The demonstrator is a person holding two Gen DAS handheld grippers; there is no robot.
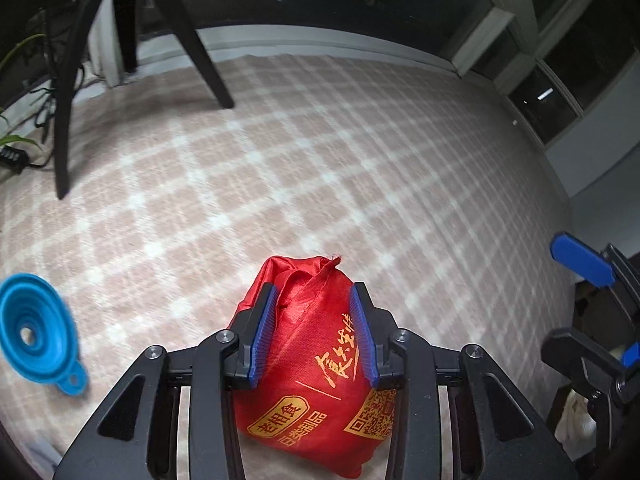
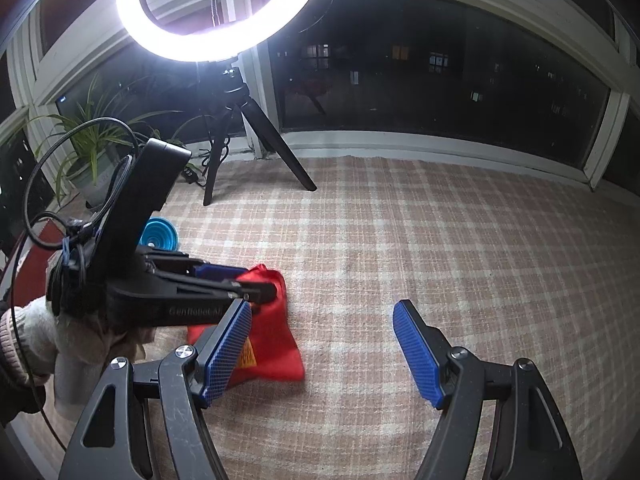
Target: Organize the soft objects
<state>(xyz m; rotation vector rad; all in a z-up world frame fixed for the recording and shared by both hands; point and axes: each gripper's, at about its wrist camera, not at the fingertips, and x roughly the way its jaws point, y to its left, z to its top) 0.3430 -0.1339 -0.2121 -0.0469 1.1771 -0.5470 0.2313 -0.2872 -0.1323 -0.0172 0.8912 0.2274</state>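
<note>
The red non-woven fabric bag with gold print [image 1: 316,364] lies on the pink plaid blanket [image 1: 320,180], gripped at its bunched upper part by the clenched left gripper [image 1: 316,332]. It is judged light, limp and compressible; the gathered neck and handle offer the best hold. The right gripper [image 2: 322,350] is spread wide, holding nothing. A blue collapsible silicone funnel [image 1: 36,334] lies apart to the left.

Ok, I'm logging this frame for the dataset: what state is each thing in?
left gripper: jaws shut on the red bag
red bag: bunched, gripped near its top, base on the plaid cloth
right gripper: jaws open, holding nothing
blue funnel: lying tipped on the cloth
ring light: switched on
</note>
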